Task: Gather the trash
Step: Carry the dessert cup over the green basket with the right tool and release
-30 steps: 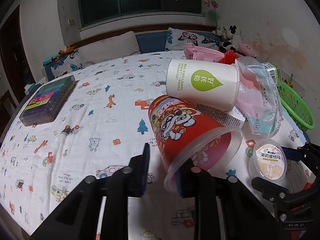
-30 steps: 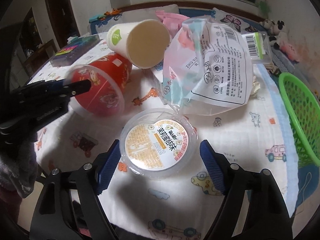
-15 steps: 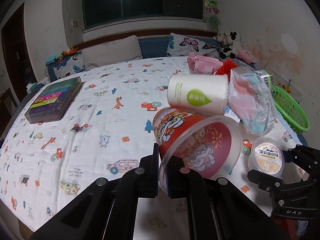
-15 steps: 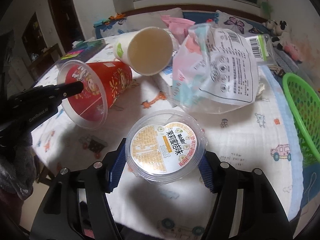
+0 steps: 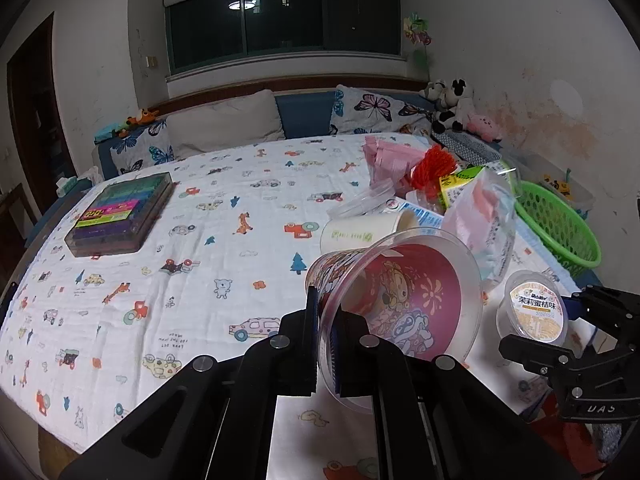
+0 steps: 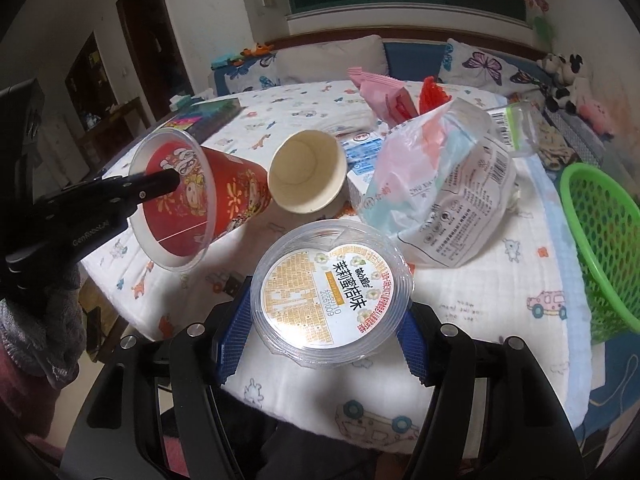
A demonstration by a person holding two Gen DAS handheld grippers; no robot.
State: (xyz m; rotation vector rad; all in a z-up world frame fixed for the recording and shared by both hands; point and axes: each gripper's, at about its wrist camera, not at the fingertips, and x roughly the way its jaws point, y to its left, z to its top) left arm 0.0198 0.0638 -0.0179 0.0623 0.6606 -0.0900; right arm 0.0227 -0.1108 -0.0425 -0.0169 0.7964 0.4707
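Note:
My left gripper point(image 5: 324, 314) is shut on the clear rim of a red printed plastic cup point(image 5: 404, 300), one finger inside and one outside. The cup hangs tilted above the cloth, mouth toward the camera. In the right wrist view the same cup point(image 6: 228, 200) shows at the left, with the left gripper point(image 6: 170, 180) reaching into it. My right gripper point(image 6: 324, 332) is shut on a round clear tub point(image 6: 332, 296) with a printed orange-and-white lid, blue pads pressing both sides. Tub point(image 5: 532, 310) and right gripper point(image 5: 546, 326) also show at the right of the left wrist view.
On the white printed cloth point(image 5: 180, 280) lie a white paper cup point(image 6: 308, 172) on its side, a crumpled plastic bag point(image 6: 444, 188), a milk carton point(image 6: 362, 148) and pink wrappers point(image 5: 390, 158). A green basket point(image 6: 600, 240) stands at the right edge, a box of coloured items point(image 5: 120, 212) far left.
The left jaws closed on the red cup's rim and lifted it off the cloth. The right jaws closed on the tub and raised it too.

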